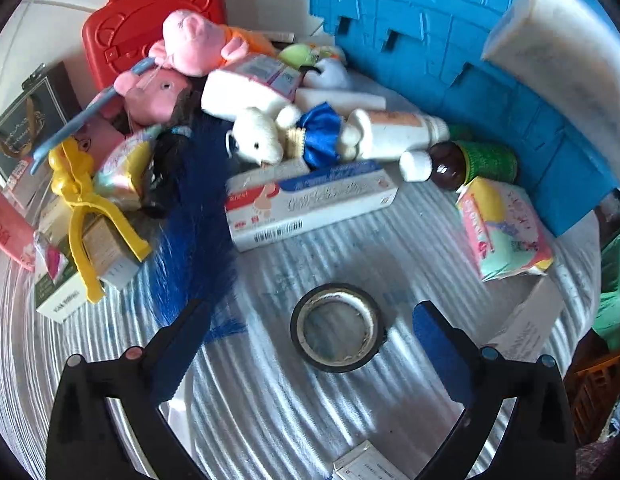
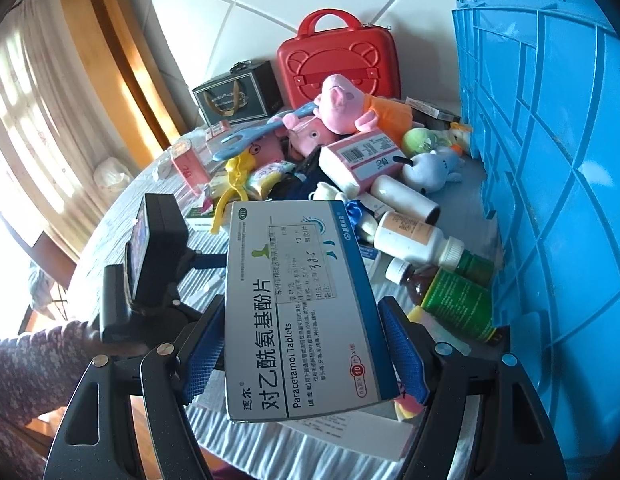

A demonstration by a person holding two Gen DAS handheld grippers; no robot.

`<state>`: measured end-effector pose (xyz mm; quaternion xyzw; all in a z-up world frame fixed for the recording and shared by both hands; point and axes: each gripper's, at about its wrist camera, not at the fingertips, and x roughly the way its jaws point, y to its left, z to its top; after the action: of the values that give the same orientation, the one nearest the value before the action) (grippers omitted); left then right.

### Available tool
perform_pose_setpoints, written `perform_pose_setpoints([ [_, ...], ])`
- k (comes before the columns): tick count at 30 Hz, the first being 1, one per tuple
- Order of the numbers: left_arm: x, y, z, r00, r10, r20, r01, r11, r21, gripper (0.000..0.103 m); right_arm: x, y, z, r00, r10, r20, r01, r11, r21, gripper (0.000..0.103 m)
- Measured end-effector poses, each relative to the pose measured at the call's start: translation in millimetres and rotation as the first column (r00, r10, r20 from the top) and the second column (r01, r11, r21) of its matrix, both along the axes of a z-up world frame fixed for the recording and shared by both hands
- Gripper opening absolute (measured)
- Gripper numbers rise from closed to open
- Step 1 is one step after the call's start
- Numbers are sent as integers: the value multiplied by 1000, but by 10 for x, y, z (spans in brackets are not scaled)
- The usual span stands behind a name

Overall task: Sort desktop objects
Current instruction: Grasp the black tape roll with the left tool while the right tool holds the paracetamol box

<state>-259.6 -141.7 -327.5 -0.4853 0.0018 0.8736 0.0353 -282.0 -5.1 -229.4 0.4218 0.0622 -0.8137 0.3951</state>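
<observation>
The left gripper point(image 1: 310, 344) is wide open, and nothing is pinched in it. A roll of tape point(image 1: 338, 328) lies flat on the striped cloth point(image 1: 270, 420) right between its two blue pads, but the pads stand well clear of it on both sides.

The tape looks light and stiff, a hard ring with a hole in the middle. I think its smooth black side could slip. Squeezing across the whole ring from outside looks like the safest hold.

The right gripper point(image 2: 302, 360) is closed on a pill box point(image 2: 298, 308), with a blue pad pressed on each long side. The box is thin card, light and likely easy to crush, so a soft squeeze is enough.

Past the tape lies a long white box point(image 1: 310, 204), then a white teddy point(image 1: 258, 140) in a blue dress, soft and squashy. Nearby is a brown bottle point(image 1: 461, 164), which may break if dropped. On the right stands a big blue crate point(image 2: 549, 160). A red case point(image 2: 337, 64) stands at the back.
</observation>
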Motion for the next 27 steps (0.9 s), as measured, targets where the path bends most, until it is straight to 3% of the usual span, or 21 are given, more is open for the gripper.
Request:
perform_pose_setpoints([
  [4, -22, 15, -94, 1000, 11, 17, -11, 1000, -13, 103, 23, 2, 18, 1000, 1, 3, -1, 1000, -1, 75],
  [9, -49, 56, -167, 998, 64, 5, -64, 994, -92, 103, 45, -11, 17, 1000, 10, 3, -10, 1000, 4, 75],
  [16, -68, 60, -220, 995, 102, -12, -103, 990, -94, 101, 40, 5, 92, 1000, 16, -14, -16, 1000, 1, 75],
  [17, -64, 76, -230, 996, 93, -14, -93, 991, -99, 99, 40, 11, 107, 1000, 17, -18, -17, 1000, 0, 75],
  [18, -56, 95, -235, 997, 82, -16, -83, 991, -105, 88, 41, 16, 125, 1000, 16, -22, -16, 1000, 0, 75],
  [19, -42, 113, -229, 997, 69, -19, -70, 993, -93, 69, 44, 22, 143, 1000, 16, -26, -16, 1000, -1, 75],
  [21, -33, 170, -210, 998, 63, -28, -65, 993, -98, 55, 53, 39, 179, 999, 15, -38, -15, 1000, -4, 75],
  [27, 1, 151, -147, 997, 59, -53, -65, 992, -107, 55, 94, 80, 317, 996, -27, -85, 26, 999, -20, 75],
])
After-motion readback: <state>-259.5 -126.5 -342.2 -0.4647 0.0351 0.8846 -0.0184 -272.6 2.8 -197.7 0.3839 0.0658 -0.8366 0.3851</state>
